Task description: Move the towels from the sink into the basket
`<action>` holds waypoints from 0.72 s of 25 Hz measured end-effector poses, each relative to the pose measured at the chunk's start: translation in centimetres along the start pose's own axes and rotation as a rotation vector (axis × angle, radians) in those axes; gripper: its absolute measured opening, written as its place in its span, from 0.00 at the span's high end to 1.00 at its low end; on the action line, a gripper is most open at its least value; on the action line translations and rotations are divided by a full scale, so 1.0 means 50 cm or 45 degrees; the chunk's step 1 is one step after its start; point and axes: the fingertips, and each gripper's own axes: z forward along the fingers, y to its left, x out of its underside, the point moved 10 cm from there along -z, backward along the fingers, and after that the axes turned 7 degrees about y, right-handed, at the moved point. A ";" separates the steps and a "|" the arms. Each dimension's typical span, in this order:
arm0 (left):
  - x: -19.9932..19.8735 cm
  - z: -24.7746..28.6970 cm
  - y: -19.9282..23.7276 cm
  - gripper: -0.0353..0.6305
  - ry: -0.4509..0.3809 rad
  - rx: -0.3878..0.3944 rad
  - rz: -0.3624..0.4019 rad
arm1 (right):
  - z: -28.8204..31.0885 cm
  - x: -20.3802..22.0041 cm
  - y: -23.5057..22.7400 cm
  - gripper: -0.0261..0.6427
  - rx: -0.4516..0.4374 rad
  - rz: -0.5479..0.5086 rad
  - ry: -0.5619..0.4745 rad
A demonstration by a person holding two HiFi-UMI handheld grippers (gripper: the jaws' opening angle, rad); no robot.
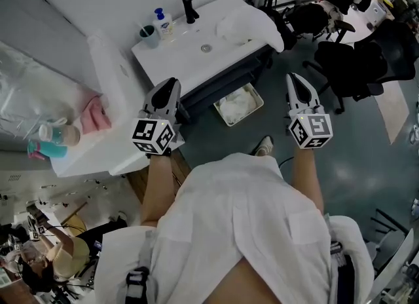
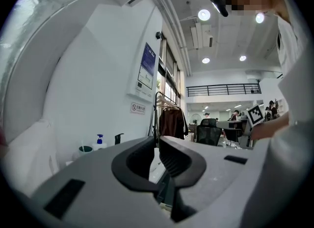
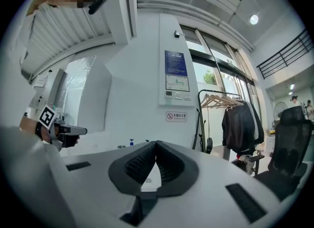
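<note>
Both grippers are held level above the floor, short of the sink. Neither one touches anything.

- Left gripper: in the left gripper view its jaws stand tip to tip with only a thin slit between them, and we see nothing in them.
- Right gripper: in the right gripper view its jaws are closed, the tips meet, and we see nothing held.
- A white towel lies crumpled on the right end of the sink top, with one edge hanging over the corner.
- The basket sits on the floor just in front of the sink cabinet. We note white cloth already inside it.
- A black faucet, a soap bottle and a cup stand along the back edge of the sink.
- A pink cloth lies on the white ledge to the left.
</note>
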 end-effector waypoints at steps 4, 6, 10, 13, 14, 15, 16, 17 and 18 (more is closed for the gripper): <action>0.003 0.002 0.000 0.89 -0.001 0.002 -0.003 | 0.003 0.005 0.004 0.92 0.021 -0.043 0.017; 0.005 0.006 -0.002 0.89 0.004 0.009 -0.002 | 0.001 0.006 0.005 0.92 0.027 -0.053 0.015; 0.000 0.017 -0.005 0.89 -0.001 0.019 0.000 | 0.004 0.006 0.000 0.92 0.030 -0.053 0.020; 0.000 0.026 -0.005 0.89 -0.002 0.026 -0.001 | 0.006 0.010 -0.005 0.92 0.039 -0.054 0.024; 0.001 0.028 -0.004 0.89 0.001 0.028 -0.002 | 0.007 0.011 -0.006 0.92 0.042 -0.053 0.025; 0.002 0.031 -0.003 0.89 0.004 0.028 -0.003 | 0.008 0.011 -0.008 0.92 0.046 -0.050 0.025; 0.003 0.032 -0.001 0.89 0.007 0.029 -0.004 | 0.010 0.012 -0.009 0.92 0.048 -0.047 0.027; 0.003 0.034 0.000 0.89 0.009 0.029 -0.005 | 0.012 0.012 -0.011 0.92 0.049 -0.045 0.028; 0.003 0.036 0.002 0.89 0.010 0.029 -0.005 | 0.014 0.012 -0.012 0.92 0.050 -0.043 0.030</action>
